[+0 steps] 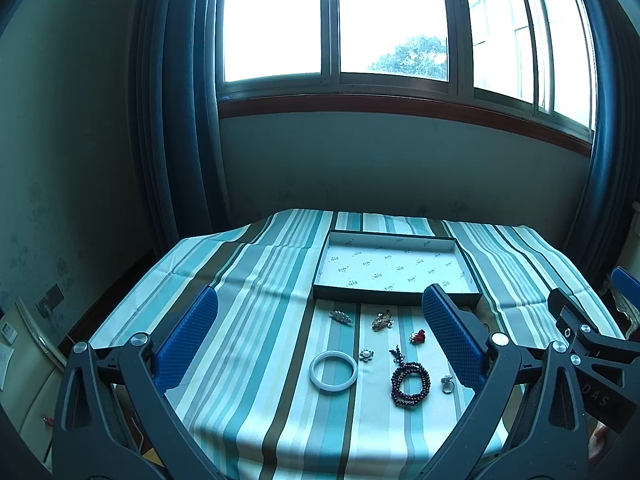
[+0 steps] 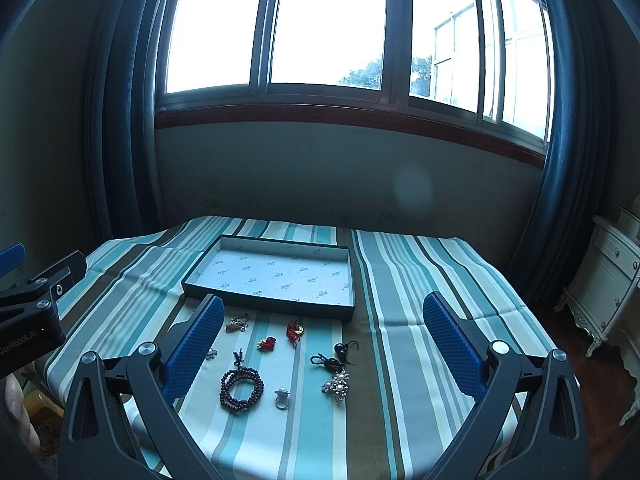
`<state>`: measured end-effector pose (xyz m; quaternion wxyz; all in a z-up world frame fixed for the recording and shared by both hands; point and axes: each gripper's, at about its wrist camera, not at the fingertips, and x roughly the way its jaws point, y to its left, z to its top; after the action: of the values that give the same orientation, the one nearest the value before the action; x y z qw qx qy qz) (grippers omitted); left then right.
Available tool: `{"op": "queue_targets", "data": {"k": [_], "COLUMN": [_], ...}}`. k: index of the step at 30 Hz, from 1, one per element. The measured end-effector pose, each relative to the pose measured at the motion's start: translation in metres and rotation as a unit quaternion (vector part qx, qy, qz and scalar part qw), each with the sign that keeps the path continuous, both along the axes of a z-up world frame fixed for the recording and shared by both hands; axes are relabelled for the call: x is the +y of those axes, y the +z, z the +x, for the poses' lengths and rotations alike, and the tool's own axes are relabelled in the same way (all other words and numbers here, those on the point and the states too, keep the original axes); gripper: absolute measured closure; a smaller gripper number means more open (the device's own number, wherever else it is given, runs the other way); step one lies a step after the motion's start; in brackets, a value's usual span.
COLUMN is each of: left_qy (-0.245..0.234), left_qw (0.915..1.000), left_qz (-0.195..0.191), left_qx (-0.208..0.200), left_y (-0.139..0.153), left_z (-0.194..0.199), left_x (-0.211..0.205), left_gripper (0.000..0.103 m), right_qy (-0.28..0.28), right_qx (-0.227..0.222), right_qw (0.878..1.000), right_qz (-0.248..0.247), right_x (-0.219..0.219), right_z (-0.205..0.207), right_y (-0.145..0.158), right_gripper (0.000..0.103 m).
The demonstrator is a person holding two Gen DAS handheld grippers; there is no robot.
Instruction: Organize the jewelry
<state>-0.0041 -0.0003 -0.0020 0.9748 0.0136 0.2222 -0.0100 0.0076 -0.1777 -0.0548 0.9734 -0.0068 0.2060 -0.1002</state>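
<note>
We hold both tongs above the near edge of the counter [image 1: 248, 280], the left tongs [image 1: 320, 344] spread wide apart and gripping nothing, the right tongs [image 2: 320, 344] likewise apart and bare. Going left to right, the jewelry lies loose on the striped cloth [image 2: 400, 320]: a smooth pale bangle [image 1: 333, 371], a small flower-shaped brooch [image 1: 365, 355], a coil of dark round beads [image 2: 241, 389] with a knotted tassel, a silver ring [image 2: 281, 397], a red piece [image 2: 267, 343] farther back, and a pearl cluster brooch [image 2: 337, 385] at the right. Beyond them all sits the shallow dark-walled tray [image 2: 188, 282] with its printed paper lining, nothing in it as yet. The risks, as we judge them, come from shape and surface: the hard glossy bangle could slide out of the ribbed blue pads; the bead coil (several loops, by the look of it) could unwind or snag its tassel; the ring is low and small, so the tongs might pinch the soft cloth instead and drag neighbours along with it.
</note>
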Motion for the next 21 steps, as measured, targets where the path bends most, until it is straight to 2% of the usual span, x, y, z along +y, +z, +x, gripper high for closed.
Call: {"op": "queue_targets", "data": {"k": [11,15,21], "left_qy": [0.001,0.000,0.003], "left_qw": [0.9998,0.9985,0.9914], "left_qz": [0.001,0.000,0.010], "left_qx": [0.018,0.055,0.131], "left_y": [-0.017,-0.037,-0.088], "left_z": [0.005,0.025,0.060], "left_x": [-0.002,0.000,0.007], "left_gripper": [0.002,0.002,0.002], "right_qy": [0.001,0.003,0.003], "right_qx": [0.014,0.042,0.107], "right_qw": [1.000,0.999,0.994], "right_qz": [0.002,0.010,0.034], "right_x": [-0.003,-0.009,-0.025], "right_z": [0.007,0.021,0.050], "right_y": [-0.011,-0.030,-0.077], "right_gripper": [0.004,0.004,0.004]}}
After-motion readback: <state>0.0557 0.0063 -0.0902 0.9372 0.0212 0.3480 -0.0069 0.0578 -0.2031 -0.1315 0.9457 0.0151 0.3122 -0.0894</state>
